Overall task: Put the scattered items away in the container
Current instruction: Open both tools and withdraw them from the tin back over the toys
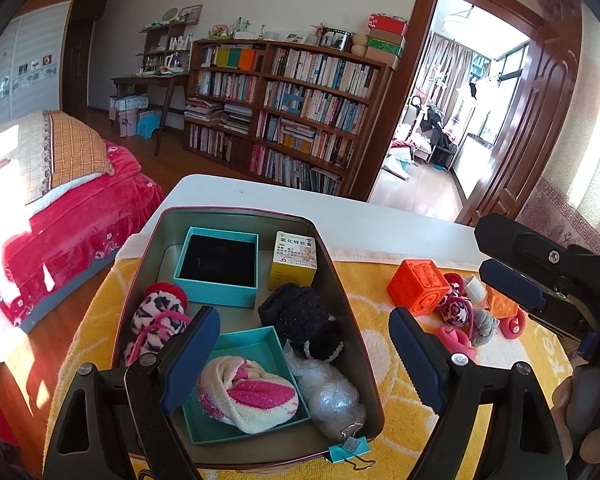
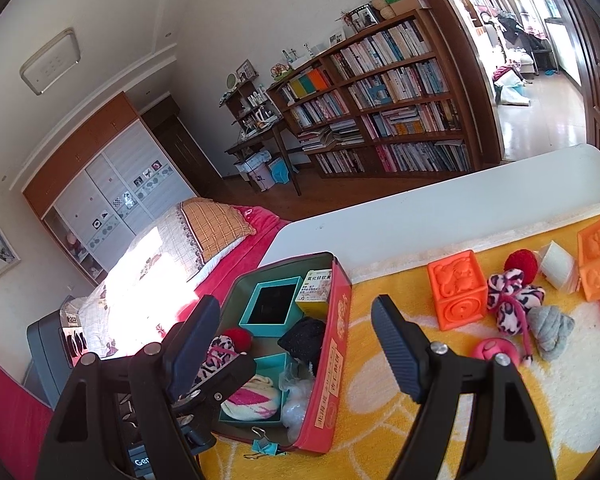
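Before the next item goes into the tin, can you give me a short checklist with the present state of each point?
1. Left gripper open and holding nothing: ok.
2. Right gripper open and holding nothing: ok.
3. Tin uncovered, with some free floor inside: ok.
4. Items still outside on the yellow towel, such as the orange block and grey sock: not ok, not yet tidied.
5. Binder clip fully inside the tin: not ok, it sits on the near rim.
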### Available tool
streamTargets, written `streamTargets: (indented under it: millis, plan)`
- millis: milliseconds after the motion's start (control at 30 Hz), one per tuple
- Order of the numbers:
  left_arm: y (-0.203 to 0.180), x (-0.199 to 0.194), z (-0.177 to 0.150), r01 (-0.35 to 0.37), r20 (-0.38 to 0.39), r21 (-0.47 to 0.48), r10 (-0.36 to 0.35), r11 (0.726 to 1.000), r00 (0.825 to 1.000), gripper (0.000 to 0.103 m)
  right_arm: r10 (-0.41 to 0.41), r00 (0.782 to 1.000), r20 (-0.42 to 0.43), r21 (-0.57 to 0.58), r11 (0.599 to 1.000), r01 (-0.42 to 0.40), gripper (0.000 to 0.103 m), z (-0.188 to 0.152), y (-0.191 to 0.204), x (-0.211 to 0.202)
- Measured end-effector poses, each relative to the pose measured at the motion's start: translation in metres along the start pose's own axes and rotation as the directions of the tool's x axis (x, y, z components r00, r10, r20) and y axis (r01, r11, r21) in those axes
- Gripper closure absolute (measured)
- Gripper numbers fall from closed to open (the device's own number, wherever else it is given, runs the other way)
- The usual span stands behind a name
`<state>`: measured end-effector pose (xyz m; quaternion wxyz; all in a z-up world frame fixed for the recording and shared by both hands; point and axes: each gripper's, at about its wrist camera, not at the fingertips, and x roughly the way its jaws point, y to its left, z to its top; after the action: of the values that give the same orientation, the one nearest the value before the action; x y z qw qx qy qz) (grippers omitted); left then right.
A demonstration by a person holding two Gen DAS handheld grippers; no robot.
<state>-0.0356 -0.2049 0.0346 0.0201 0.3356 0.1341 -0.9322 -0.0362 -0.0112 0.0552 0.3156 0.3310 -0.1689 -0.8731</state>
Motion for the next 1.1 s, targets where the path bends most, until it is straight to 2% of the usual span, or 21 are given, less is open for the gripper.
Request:
streamTargets:
  millis: [467, 700, 1100]
  plan:
    - [-0.038, 0.005, -0.007, 0.069, -0.042, 0.080, -0.066, 0.994, 0.997, 0.015, -0.112, 0.991, 0.077, 0.081, 0.991, 0.106, 0.022, 0.025, -0.055, -0.041]
    - [-0.053, 0.009, -0.009, 0.086, -0.060, 0.092, -0.081, 0.992, 0.995, 0.015, -0.220, 0.970, 0.105, 0.109, 0.972, 0.208, 0.022, 0.035, -0.095, -0.071]
    - [-0.109, 0.022, -0.007, 0.156, -0.112, 0.138, -0.141, 0.978, 0.984, 0.015, -0.345, 0.935, 0.081, 0.037, 0.938, 0.343, 0.022, 0.041, -0.136, -0.089]
